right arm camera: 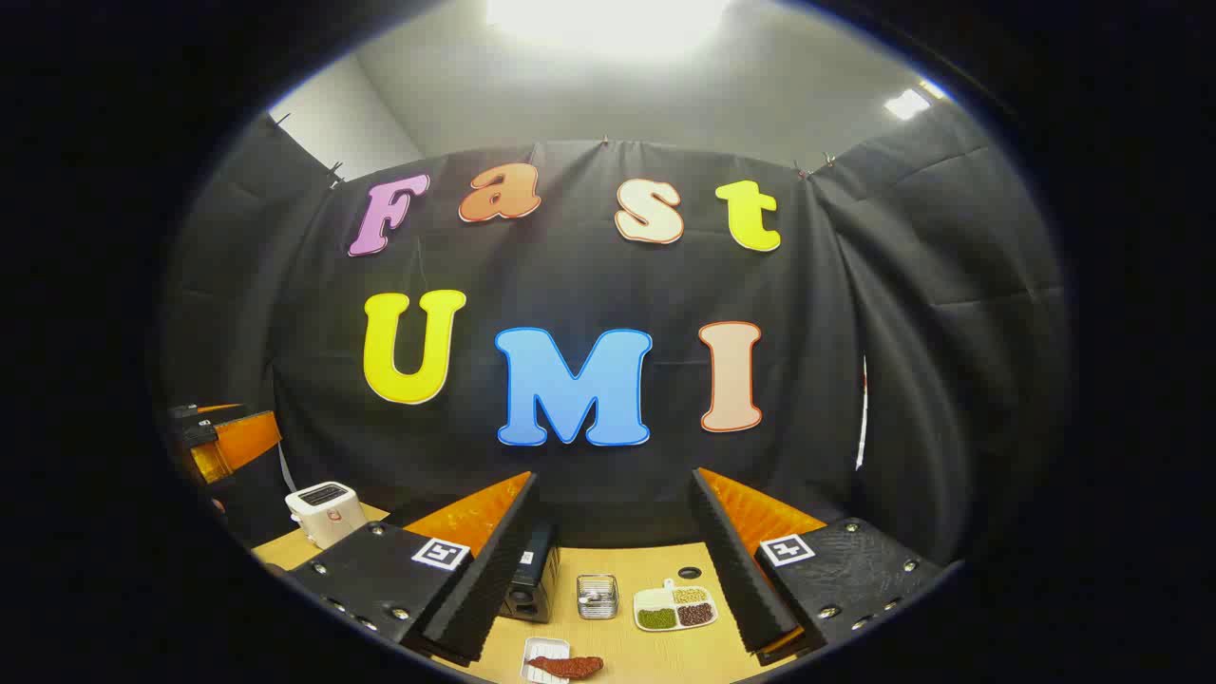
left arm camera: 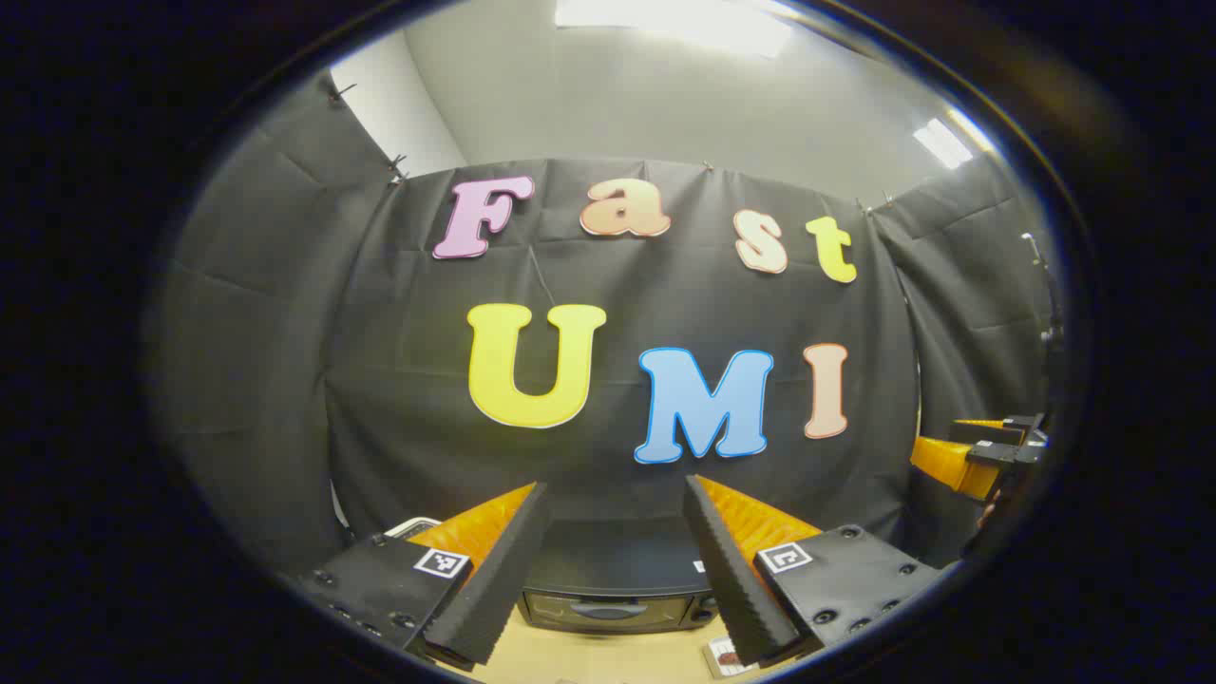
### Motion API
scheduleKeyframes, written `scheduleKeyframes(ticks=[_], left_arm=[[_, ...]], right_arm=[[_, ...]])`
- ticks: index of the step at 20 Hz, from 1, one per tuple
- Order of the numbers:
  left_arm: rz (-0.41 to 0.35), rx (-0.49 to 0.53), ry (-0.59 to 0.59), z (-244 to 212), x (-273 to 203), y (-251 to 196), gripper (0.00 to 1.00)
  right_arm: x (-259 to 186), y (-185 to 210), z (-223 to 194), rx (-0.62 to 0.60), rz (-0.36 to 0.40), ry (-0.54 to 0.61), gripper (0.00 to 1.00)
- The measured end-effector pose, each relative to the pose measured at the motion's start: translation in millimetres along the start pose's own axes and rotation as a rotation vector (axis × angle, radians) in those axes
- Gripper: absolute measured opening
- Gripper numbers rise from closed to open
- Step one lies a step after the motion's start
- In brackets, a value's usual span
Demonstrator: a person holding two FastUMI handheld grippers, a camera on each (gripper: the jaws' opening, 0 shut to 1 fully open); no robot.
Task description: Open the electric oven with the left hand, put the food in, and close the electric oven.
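Note:
The black electric oven (left arm camera: 616,597) stands on the wooden table, low in the left gripper view, its door shut and its handle facing me. My left gripper (left arm camera: 617,484) is raised above and in front of it, open, with nothing between its fingers. In the right gripper view the oven (right arm camera: 534,573) shows side-on behind one finger (right arm camera: 484,579). The food, a reddish-brown piece (right arm camera: 567,666) on a small white plate, lies near the table's front. My right gripper (right arm camera: 615,475) hovers open and empty above it. The left gripper (right arm camera: 223,442) also appears at the far left.
A white toaster (right arm camera: 325,513) stands at the table's left. A small metal container (right arm camera: 597,596) and a white divided dish of beans (right arm camera: 674,606) sit behind the food. The right gripper (left arm camera: 978,456) shows at the right edge of the left gripper view.

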State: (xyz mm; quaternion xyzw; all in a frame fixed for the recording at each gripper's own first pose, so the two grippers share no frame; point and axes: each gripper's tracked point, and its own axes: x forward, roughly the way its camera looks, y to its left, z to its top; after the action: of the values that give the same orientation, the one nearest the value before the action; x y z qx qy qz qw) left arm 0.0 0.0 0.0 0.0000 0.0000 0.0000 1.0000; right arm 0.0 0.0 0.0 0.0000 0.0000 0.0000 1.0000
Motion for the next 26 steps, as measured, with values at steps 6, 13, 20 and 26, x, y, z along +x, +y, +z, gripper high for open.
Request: scheduleKeyframes(ticks=[6, 13, 20, 26], left_arm=[[-0.016, 0.005, 0.011, -10.5, -5.2, -6.2, 0.95], [-0.023, -0.006, 0.03, -18.9, 1.6, -9.3, 0.99], [-0.018, -0.01, 0.052, -38.3, 13.8, -9.9, 0.99], [-0.04, -0.01, 0.152, -91.7, 39.5, -17.8, 0.99]], right_arm=[[-9.2, -5.6, -5.1, 0.023, -0.011, 0.0, 0.96], [-7.5, -4.9, -3.5, 0.027, -0.006, -0.016, 0.96], [1.8, -5.7, -11.7, 0.028, -0.001, -0.007, 0.95], [7.7, -15.1, -25.0, 0.023, -0.026, 0.018, 0.95]])
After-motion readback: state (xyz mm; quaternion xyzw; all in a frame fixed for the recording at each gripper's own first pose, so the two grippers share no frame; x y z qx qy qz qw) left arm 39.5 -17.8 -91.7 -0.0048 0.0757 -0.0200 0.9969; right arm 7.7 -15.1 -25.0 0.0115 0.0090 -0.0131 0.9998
